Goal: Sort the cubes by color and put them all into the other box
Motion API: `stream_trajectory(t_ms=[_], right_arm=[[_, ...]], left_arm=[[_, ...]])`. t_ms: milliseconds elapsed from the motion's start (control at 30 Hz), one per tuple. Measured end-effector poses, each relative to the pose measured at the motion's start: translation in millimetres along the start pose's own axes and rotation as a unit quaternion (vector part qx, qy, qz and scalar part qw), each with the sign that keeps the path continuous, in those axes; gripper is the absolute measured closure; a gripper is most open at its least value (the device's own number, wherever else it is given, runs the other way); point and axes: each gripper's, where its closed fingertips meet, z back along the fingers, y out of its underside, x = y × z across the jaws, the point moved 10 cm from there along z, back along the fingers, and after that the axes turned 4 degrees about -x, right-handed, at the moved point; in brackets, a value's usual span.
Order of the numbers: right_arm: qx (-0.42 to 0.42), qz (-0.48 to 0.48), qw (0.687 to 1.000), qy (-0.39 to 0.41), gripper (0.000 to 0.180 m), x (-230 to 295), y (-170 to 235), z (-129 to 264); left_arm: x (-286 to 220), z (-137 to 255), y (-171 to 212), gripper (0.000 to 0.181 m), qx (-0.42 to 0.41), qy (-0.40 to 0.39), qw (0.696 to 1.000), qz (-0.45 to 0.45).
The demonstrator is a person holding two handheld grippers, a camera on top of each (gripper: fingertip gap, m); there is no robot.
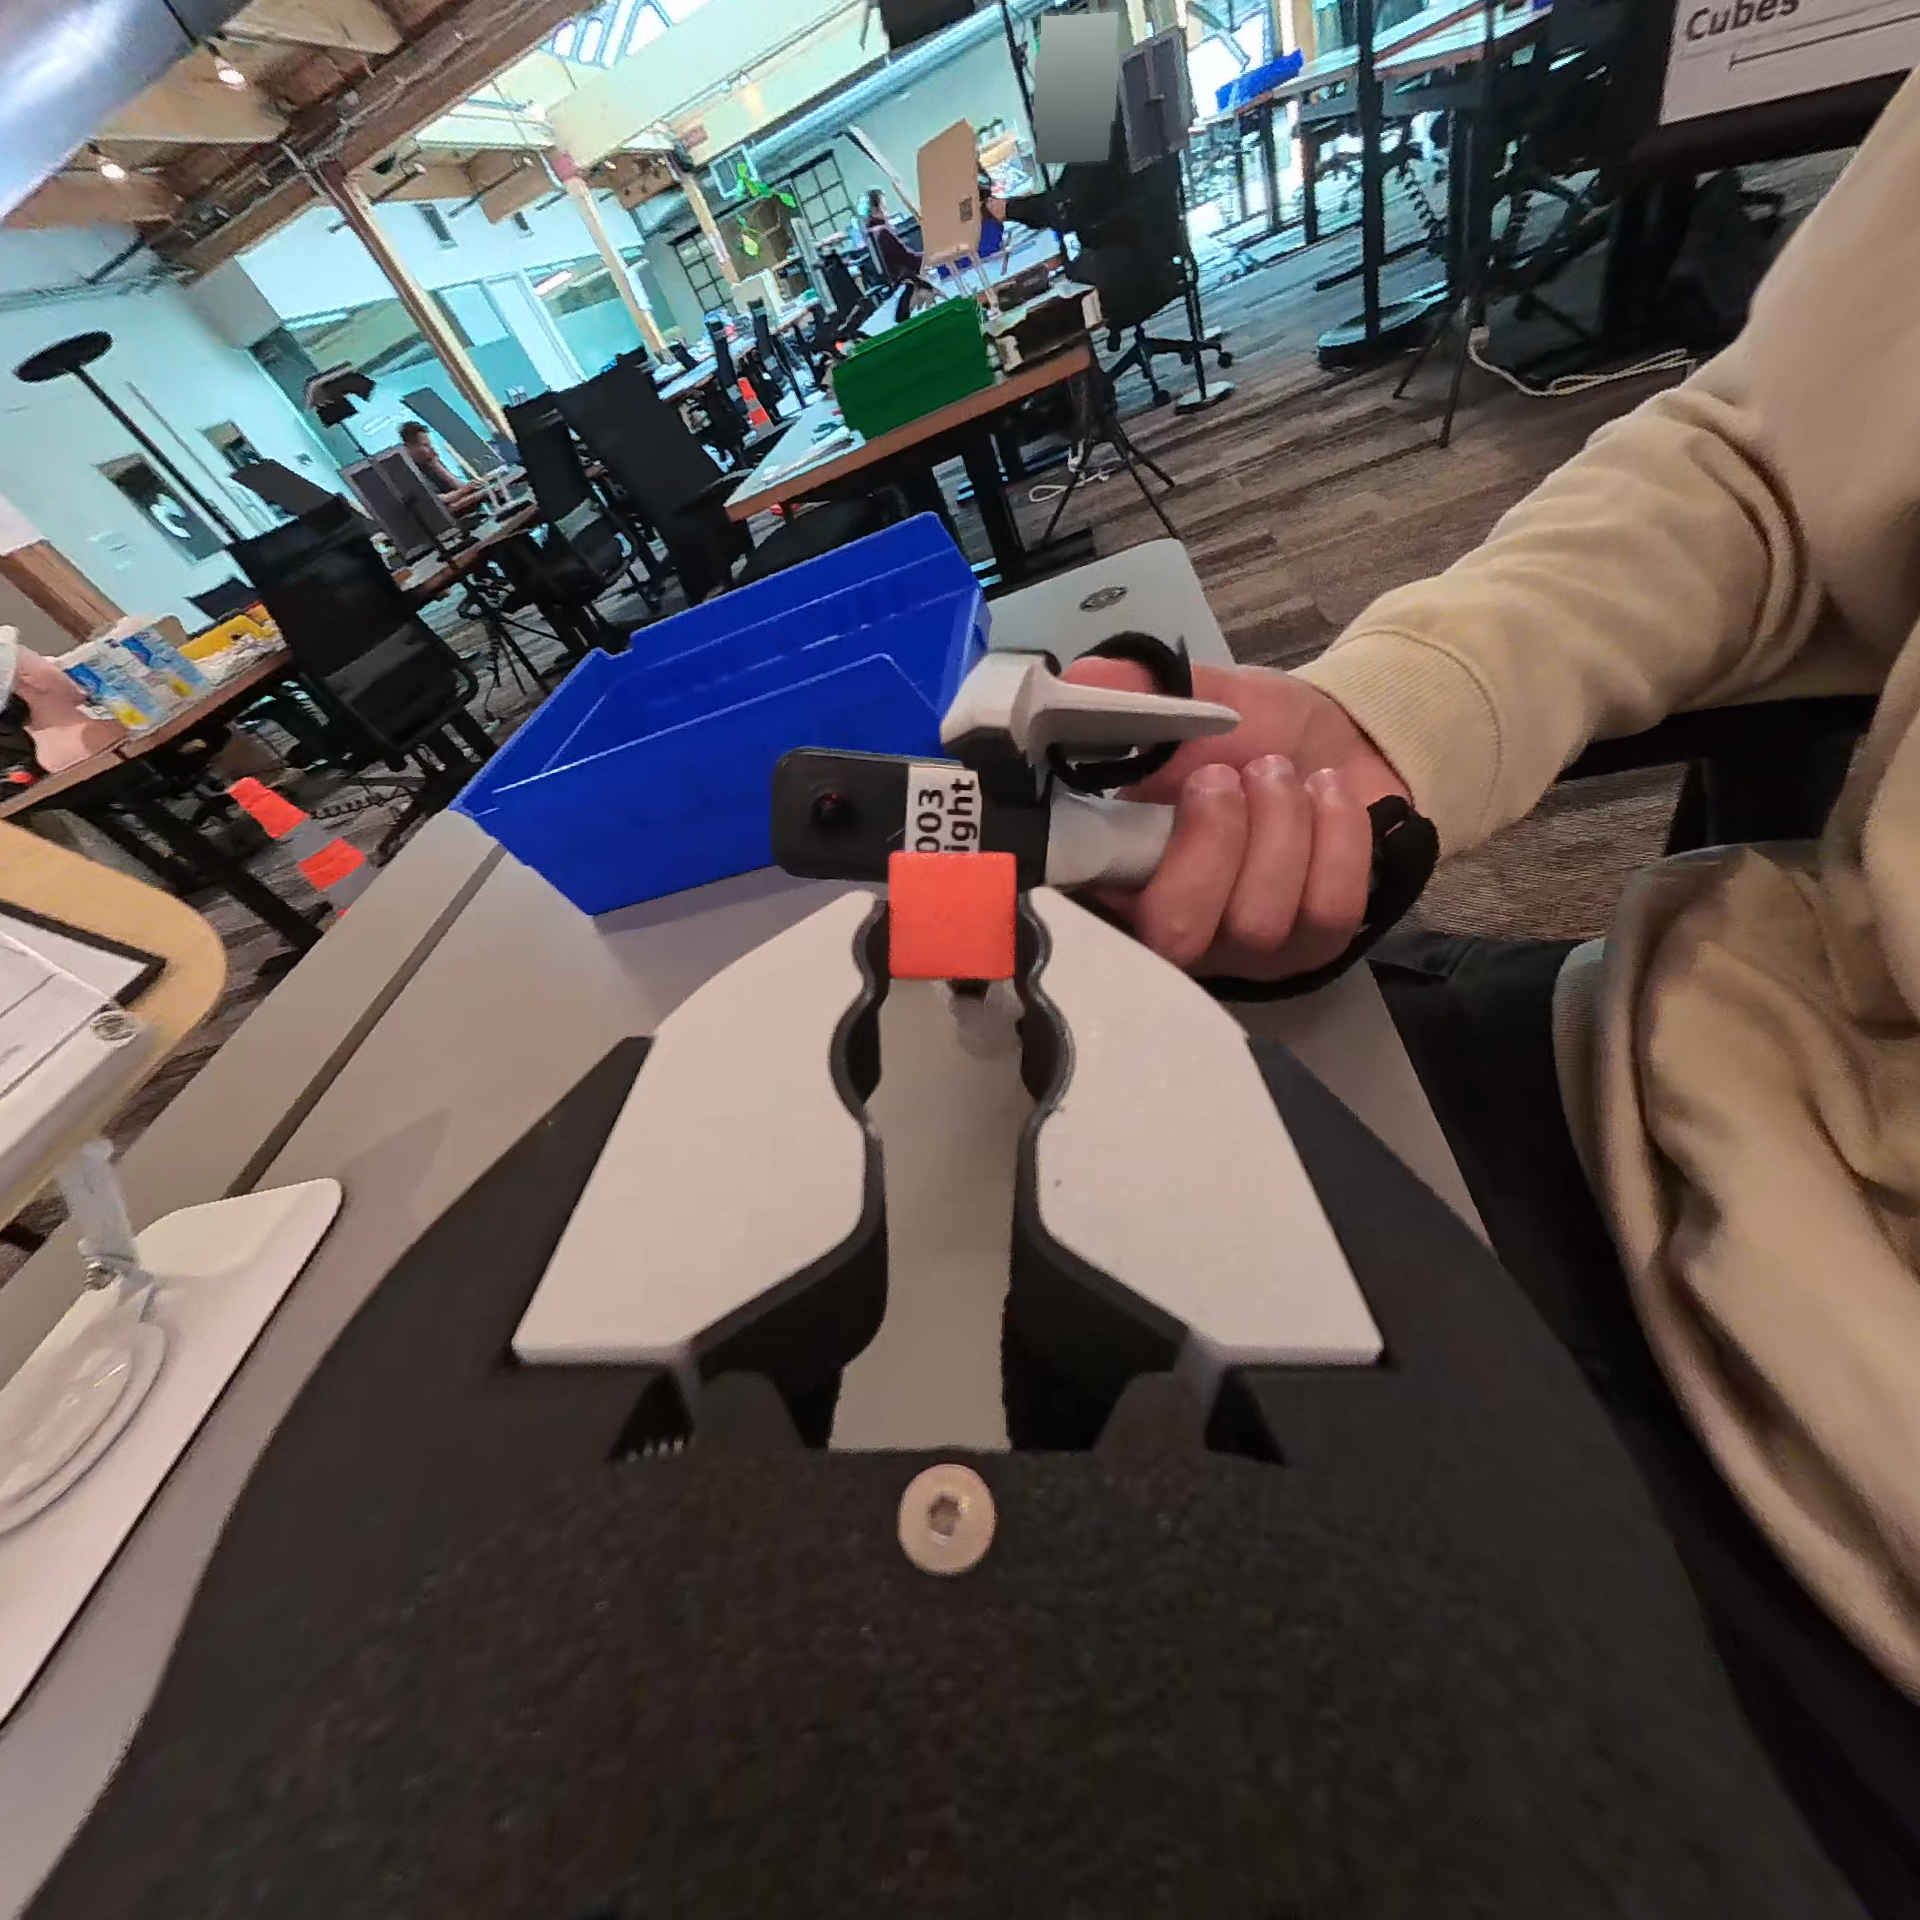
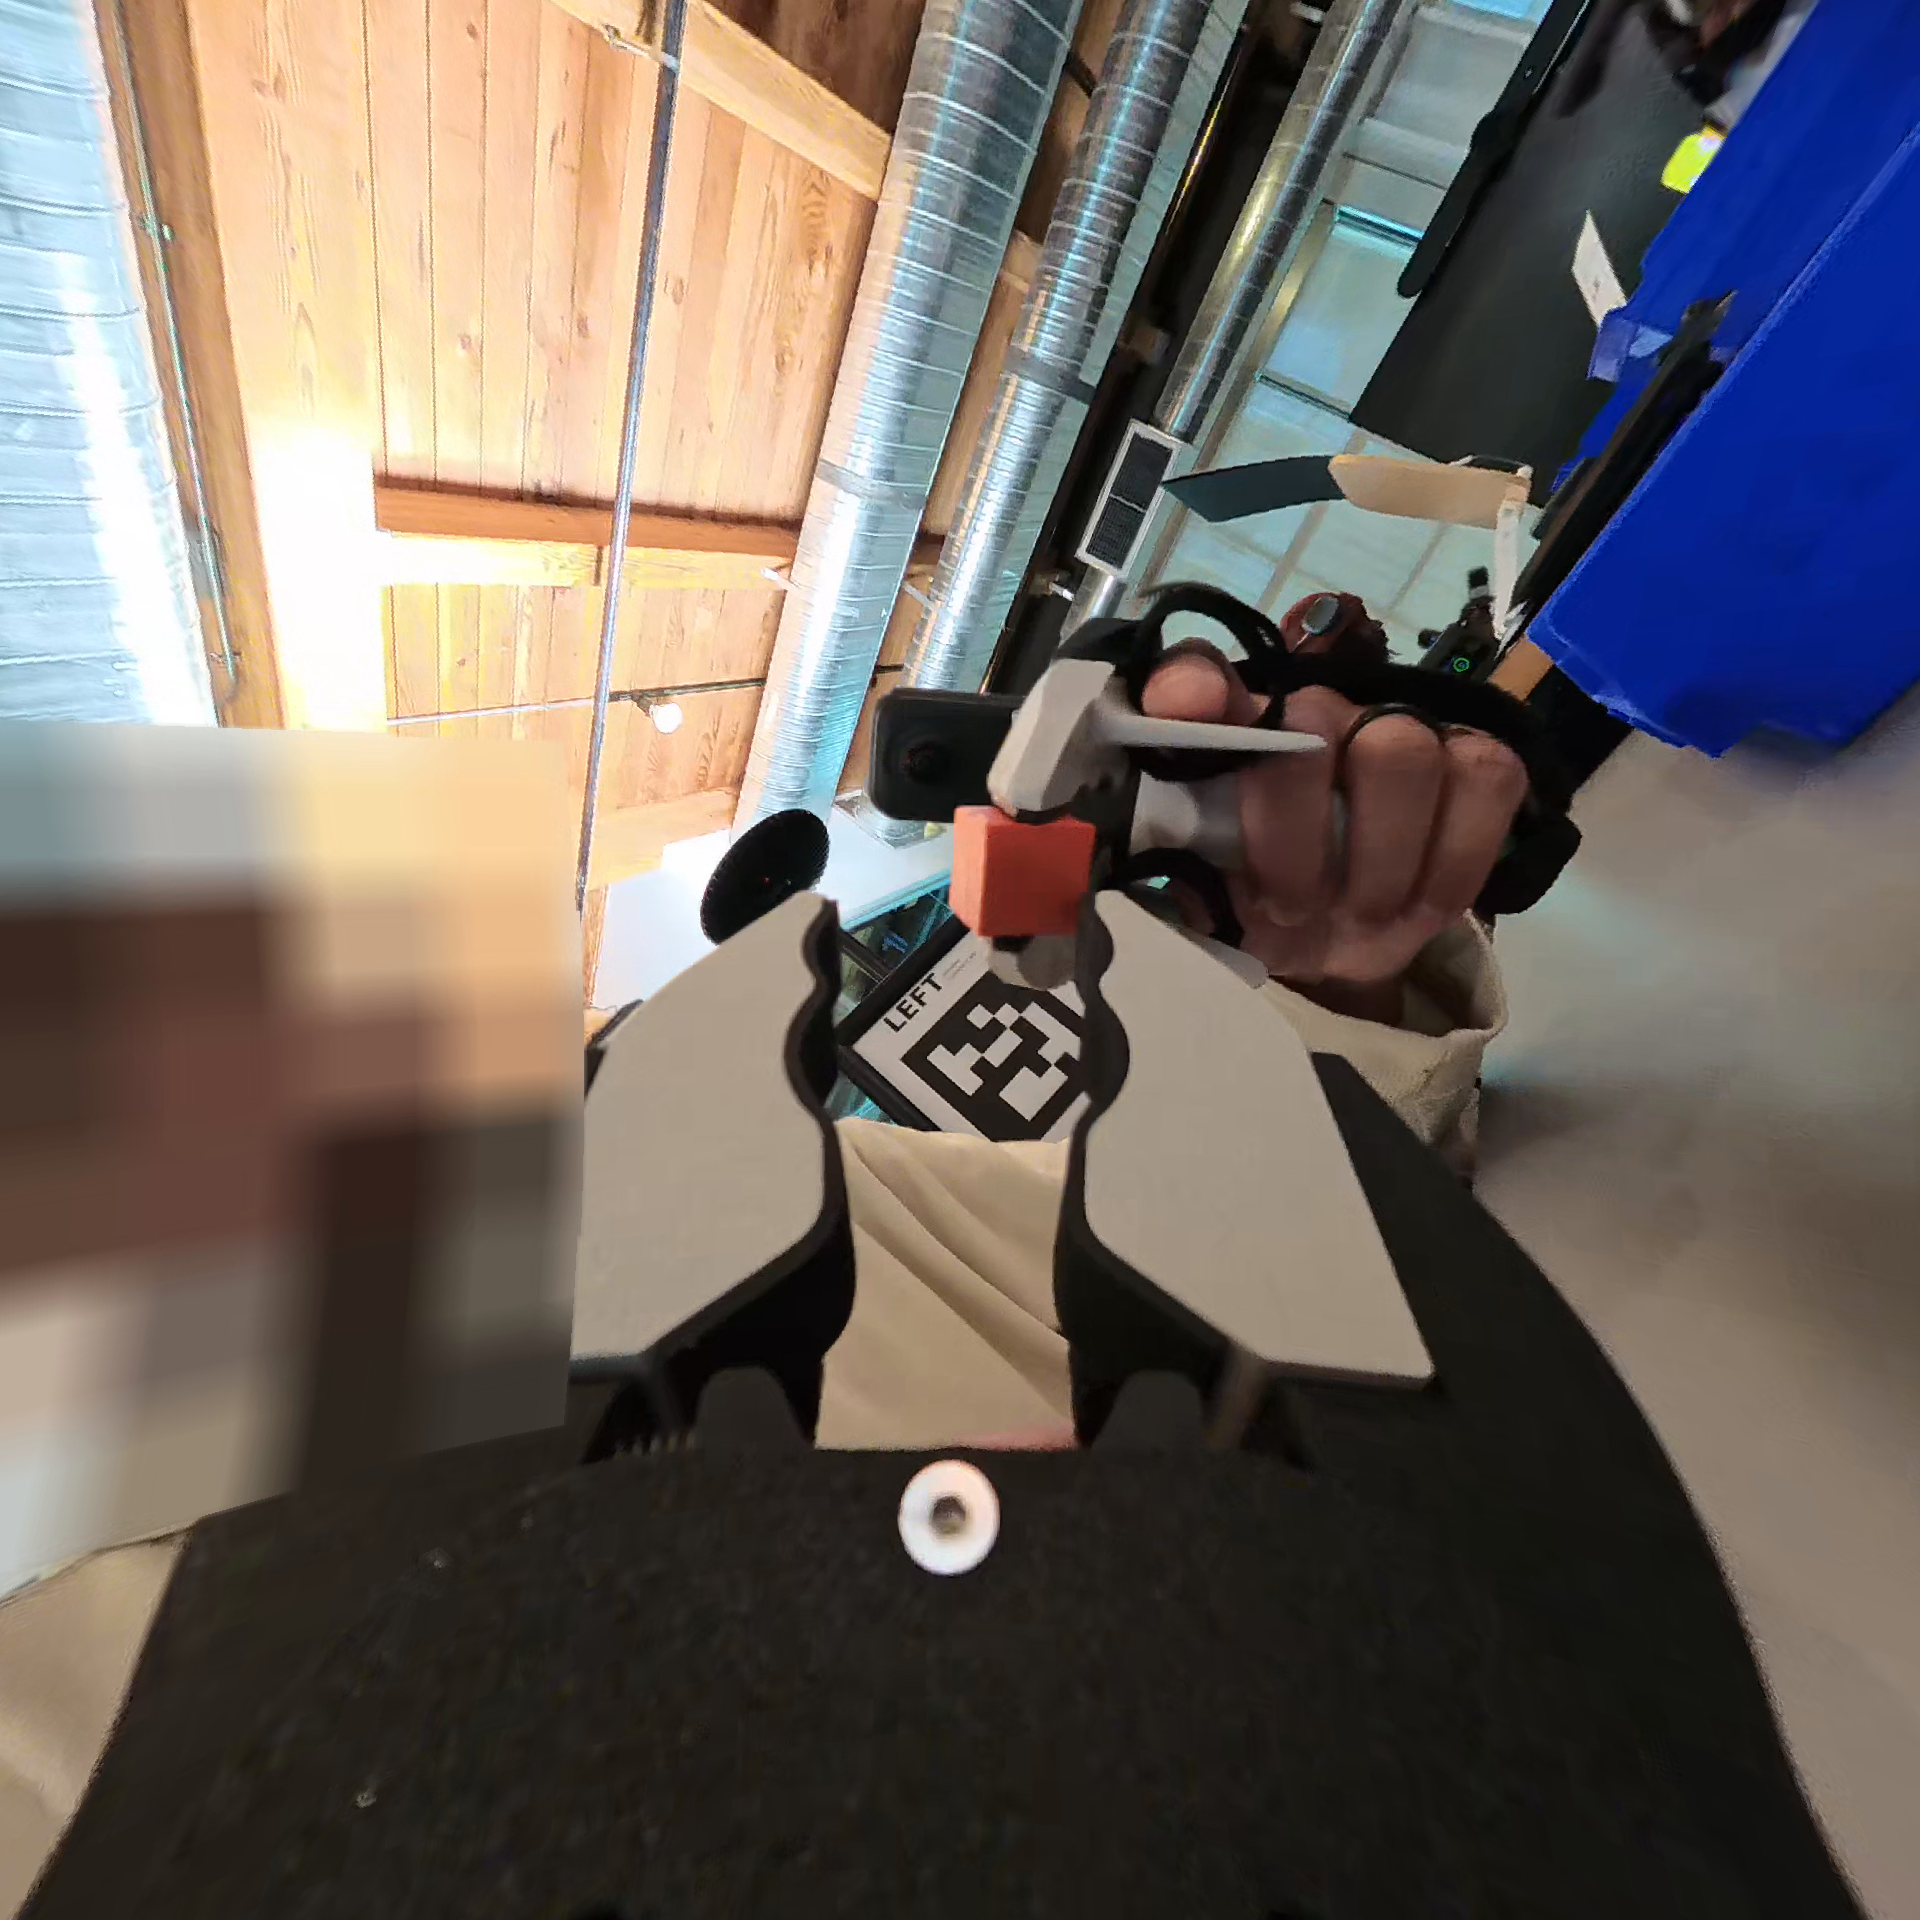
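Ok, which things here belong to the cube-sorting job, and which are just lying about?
Job:
- orange cube, pinched in the left gripper
- right gripper, open, facing it
- blue box on the grey table

Lying about:
- green crates farther back
- orange cones
- black office chairs

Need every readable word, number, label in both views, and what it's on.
Not quoting any writing; these things carry it:
White label on the black camera.
White sign, top right corner of the left wrist view.
White marker card with a black pattern.
Paper at the left edge: too blurred to read.
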Motion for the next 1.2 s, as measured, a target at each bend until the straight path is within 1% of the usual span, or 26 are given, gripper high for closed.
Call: stream_trajectory(t_ms=[133,167,200,233,267,300,367,433,467,500,533,600,633,667,733,767,833,867,933,1000,1033,1067,1133,1167,1200], right_arm=[[0.004,-0.003,1.000,0.006,0.138,-3.8,3.0,3.3],[0.004,-0.005,1.000,-0.002,0.153,-3.8,3.5,3.4],[0.010,-0.008,1.000,-0.006,0.158,-3.8,4.2,4.0],[0.010,-0.011,1.000,-0.007,0.158,-2.5,3.5,5.2],[0.009,-0.001,1.000,0.002,0.158,-0.6,3.1,6.6],[0.011,0.016,1.000,0.016,0.159,1.6,3.0,8.3],[0.008,0.037,0.999,0.036,0.158,7.2,3.1,12.4],[-0.004,0.060,0.997,0.046,0.158,15.9,3.2,19.7],[-0.008,0.084,0.994,0.067,0.158,20.3,2.9,24.8],[-0.008,0.111,0.989,0.096,0.158,24.5,2.3,30.0],[-0.005,0.144,0.981,0.130,0.159,28.9,1.2,34.9],[0.002,0.221,0.953,0.208,0.158,39.3,1.4,43.7],[0.004,0.262,0.932,0.250,0.158,45.0,5.1,48.9],[-0.002,0.306,0.907,0.289,0.158,50.4,11.3,55.0],[-0.026,0.368,0.863,0.345,0.158,57.2,26.2,67.6],[-0.039,0.375,0.854,0.358,0.158,59.9,31.7,72.3],[-0.058,0.384,0.851,0.354,0.158,69.6,35.6,75.4],[-0.060,0.392,0.844,0.360,0.158,73.7,34.8,76.4],[-0.060,0.418,0.823,0.380,0.158,81.5,31.2,78.0],[-0.059,0.450,0.798,0.397,0.158,95.7,25.1,80.3],[-0.058,0.473,0.773,0.418,0.158,108.0,18.7,83.3],[-0.065,0.500,0.736,0.452,0.158,124.8,9.2,89.3],[-0.104,0.536,0.644,0.536,0.158,165.9,-17.7,111.3],[-0.110,0.531,0.605,0.583,0.158,183.2,-35.5,125.2],[-0.089,0.508,0.574,0.636,0.158,194.3,-55.6,140.4]], left_arm=[[-3.5,-11.4,1.7,0.159,-0.002,0.024,1.000,0.003],[-5.1,-14.4,1.8,0.158,-0.002,0.025,1.000,0.000],[-6.2,-16.3,1.5,0.159,-0.004,0.020,1.000,-0.004],[-7.1,-17.6,1.5,0.158,-0.003,0.011,1.000,-0.007],[-8.4,-18.3,1.4,0.154,0.003,-0.006,1.000,-0.005],[-9.9,-17.7,1.2,0.142,0.016,-0.035,0.999,0.002],[-16.2,-10.9,2.4,0.127,0.043,-0.085,0.995,0.015],[-26.9,2.1,6.3,0.125,0.058,-0.111,0.991,0.047],[-32.1,9.7,9.1,0.124,0.060,-0.132,0.986,0.078],[-37.7,16.8,12.4,0.118,0.056,-0.146,0.981,0.112],[-45.4,23.1,14.7,0.110,0.044,-0.140,0.979,0.143],[-61.8,34.5,16.0,0.112,0.001,-0.112,0.975,0.191],[-67.1,38.9,17.0,0.112,-0.012,-0.107,0.971,0.212],[-70.1,42.6,18.7,0.112,-0.014,-0.109,0.968,0.225],[-72.5,48.8,22.9,0.117,0.004,-0.130,0.967,0.217],[-71.8,51.1,25.4,0.120,0.019,-0.149,0.968,0.202],[-69.3,53.4,29.4,0.121,0.040,-0.177,0.968,0.174],[-68.6,53.6,31.0,0.124,0.041,-0.183,0.968,0.166],[-66.4,52.9,34.5,0.126,0.041,-0.194,0.965,0.173],[-64.2,51.7,38.4,0.127,0.049,-0.187,0.961,0.197],[-63.1,51.5,39.1,0.127,0.054,-0.180,0.961,0.204],[-62.1,52.2,39.4,0.128,0.054,-0.180,0.961,0.205],[-60.5,54.3,40.1,0.131,0.052,-0.185,0.960,0.202],[-59.7,54.9,40.7,0.132,0.054,-0.184,0.960,0.204],[-58.8,55.2,41.2,0.133,0.055,-0.183,0.960,0.206]])
